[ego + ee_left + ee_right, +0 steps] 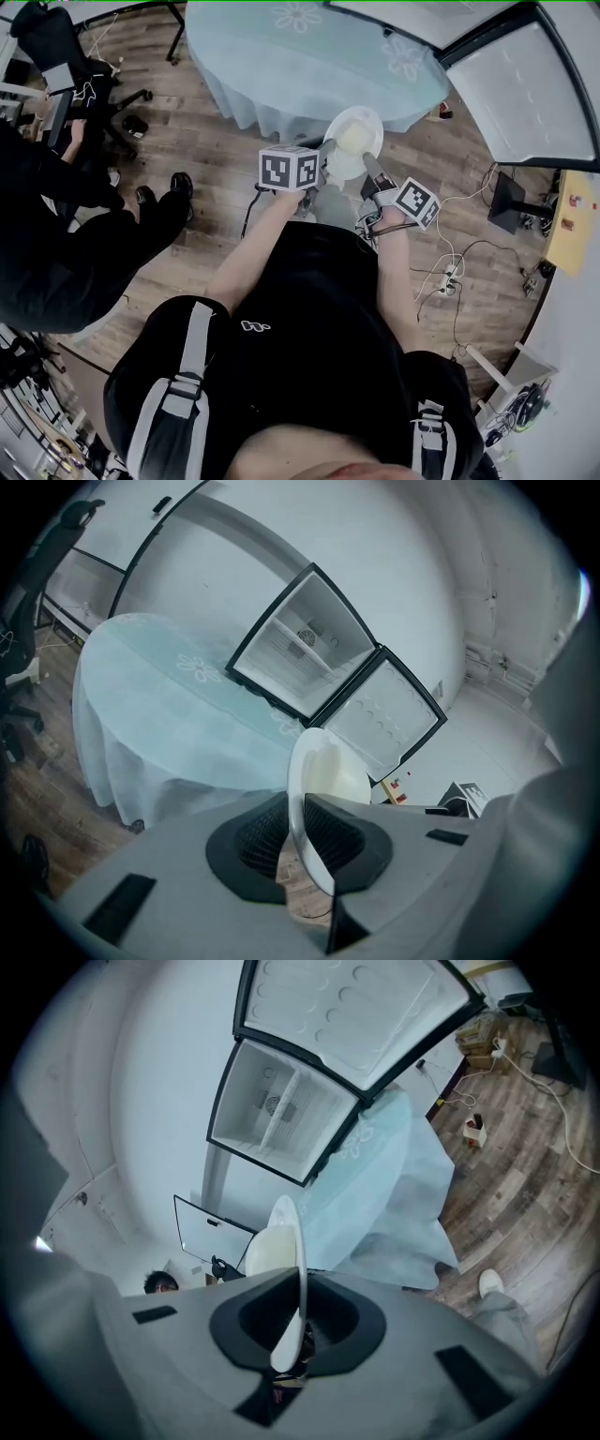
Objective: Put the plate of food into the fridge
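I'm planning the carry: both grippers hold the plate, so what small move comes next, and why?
Probably carry the plate level around the table toward the fridge. The left gripper and right gripper clamp its rim on opposite sides, the table lies ahead, and the fridge stands open beyond it.

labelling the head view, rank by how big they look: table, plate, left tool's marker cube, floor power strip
Largest: table.
Next: plate and left tool's marker cube look alike; cube is nearer the camera, so unranked.
Smallest: power strip.
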The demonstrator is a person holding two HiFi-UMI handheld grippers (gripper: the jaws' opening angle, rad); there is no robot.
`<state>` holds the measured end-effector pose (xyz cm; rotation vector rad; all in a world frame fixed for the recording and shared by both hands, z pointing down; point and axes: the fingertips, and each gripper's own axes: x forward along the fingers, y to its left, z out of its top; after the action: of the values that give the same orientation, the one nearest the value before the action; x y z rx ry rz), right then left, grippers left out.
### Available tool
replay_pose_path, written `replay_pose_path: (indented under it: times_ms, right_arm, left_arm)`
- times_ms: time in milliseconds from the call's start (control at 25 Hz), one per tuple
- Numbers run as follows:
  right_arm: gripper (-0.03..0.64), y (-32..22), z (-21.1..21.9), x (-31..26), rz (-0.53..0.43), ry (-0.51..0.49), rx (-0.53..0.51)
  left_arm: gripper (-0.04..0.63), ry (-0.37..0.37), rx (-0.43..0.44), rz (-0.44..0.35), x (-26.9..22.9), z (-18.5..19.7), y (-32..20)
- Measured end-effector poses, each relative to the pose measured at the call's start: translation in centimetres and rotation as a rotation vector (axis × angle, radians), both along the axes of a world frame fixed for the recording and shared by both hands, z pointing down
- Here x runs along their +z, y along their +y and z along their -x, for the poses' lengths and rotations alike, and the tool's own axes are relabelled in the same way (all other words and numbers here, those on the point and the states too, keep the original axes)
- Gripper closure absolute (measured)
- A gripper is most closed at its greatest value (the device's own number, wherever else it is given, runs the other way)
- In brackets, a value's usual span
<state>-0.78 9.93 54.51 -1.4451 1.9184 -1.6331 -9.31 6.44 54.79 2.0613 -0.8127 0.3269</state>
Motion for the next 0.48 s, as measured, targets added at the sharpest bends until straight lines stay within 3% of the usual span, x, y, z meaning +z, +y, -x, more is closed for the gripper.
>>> replay_pose_path:
  times_ms: [200, 480]
  right_arm:
    - [0.595, -2.9, -0.6, 1.2, 0.013, -0.024, -0.01]
    - [0.595, -11.0, -2.7, 1.0, -0.013, -0.056, -0.037]
  left_arm:
    - [0.541, -0.01, -0.02, 0.023, 1.1, -0.6, -2.8]
    - [0.543, -0.036, -0.048, 0.003, 0.5, -2.5, -10.4]
